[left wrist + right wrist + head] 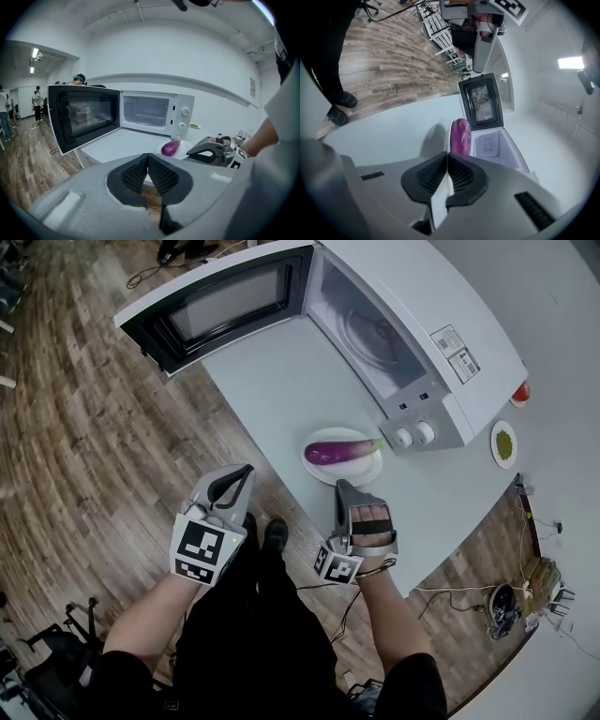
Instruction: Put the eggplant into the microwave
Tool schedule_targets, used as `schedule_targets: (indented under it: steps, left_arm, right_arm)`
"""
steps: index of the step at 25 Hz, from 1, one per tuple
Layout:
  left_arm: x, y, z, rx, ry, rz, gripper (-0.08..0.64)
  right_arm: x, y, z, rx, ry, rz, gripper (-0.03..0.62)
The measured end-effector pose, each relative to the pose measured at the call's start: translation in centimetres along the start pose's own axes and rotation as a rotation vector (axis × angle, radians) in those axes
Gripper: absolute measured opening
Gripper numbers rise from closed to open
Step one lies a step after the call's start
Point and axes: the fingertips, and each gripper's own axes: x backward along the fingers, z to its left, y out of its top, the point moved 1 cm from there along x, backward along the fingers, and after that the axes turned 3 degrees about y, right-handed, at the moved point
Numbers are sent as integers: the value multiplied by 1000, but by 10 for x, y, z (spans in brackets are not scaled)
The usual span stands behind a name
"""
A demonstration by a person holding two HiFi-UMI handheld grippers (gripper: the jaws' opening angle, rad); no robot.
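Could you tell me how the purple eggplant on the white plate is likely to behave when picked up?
The glossy purple eggplant looks smooth-skinned, so it may slip in a light grip. Its long rounded body could roll on the shallow white plate if nudged. It appears firm, so it would probably hold its shape when lifted.

The microwave (441, 324) cavity at 12 o'clock stands open to you, its door (220, 301) swung wide toward 10 o'clock, with free bench (272, 381) between. At 1 o'clock, the control panel (417, 418) crowds the plate (315, 471).
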Motion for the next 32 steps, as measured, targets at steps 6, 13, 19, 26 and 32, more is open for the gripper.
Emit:
schedule_targets:
  steps: [6,13,19,26,32]
  left_arm:
    - [-1,15,0,-8,13,-19,9]
    - [0,33,3,-15,27,-51,9]
    - [0,41,17,-13,25,-62,9]
    - [-16,63,53,-32,-17,-93,9]
    - [-22,85,86,-84,-82,-102,9]
  right_arm:
    - [-2,1,-28,-7,-47,-18,21]
    - [-6,4,-65,7,-122,-32,21]
    - [-11,17,-91,1,-156,-41,21]
    - [-30,40,-125,2,-204,-20,21]
    - [-46,57,-144,-21,-222,45,21]
